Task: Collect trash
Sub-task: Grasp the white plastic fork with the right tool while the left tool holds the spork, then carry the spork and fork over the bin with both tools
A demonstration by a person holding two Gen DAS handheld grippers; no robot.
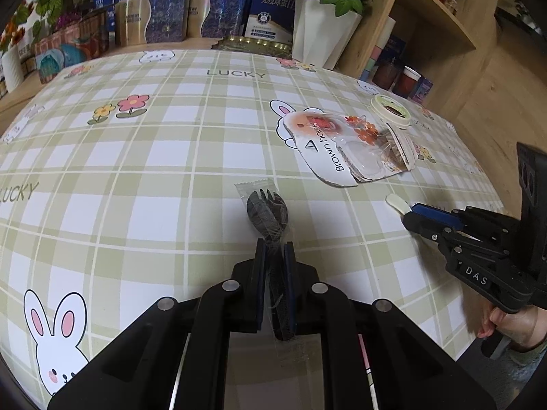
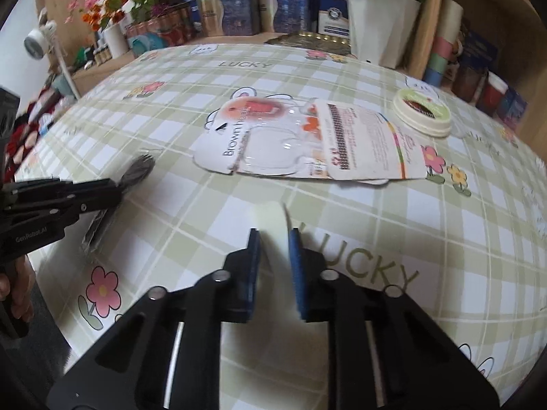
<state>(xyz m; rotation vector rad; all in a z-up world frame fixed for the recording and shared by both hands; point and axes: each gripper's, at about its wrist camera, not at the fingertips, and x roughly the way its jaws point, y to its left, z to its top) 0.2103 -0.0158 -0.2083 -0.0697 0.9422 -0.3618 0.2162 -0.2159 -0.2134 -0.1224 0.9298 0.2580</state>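
While the checked tablecloth [image 1: 136, 157] still carried litter, both tools were already loaded. The left gripper [image 1: 273, 249] was clamped on a wrapped black spork [image 1: 268, 210], and the right gripper [image 2: 273, 239] was closed narrowly on a small cream spoon [image 1: 396, 203]. The torn hook packaging [image 2: 301, 143] and round lid [image 2: 422, 112] lay uncollected farther back; no bin was visible.

Wrapped black spork [image 1: 268, 212] lies flat, nearest the blister pack [image 1: 345, 147]; cream spoon [image 1: 396, 203] just right; round lid [image 1: 390, 111] beyond it.
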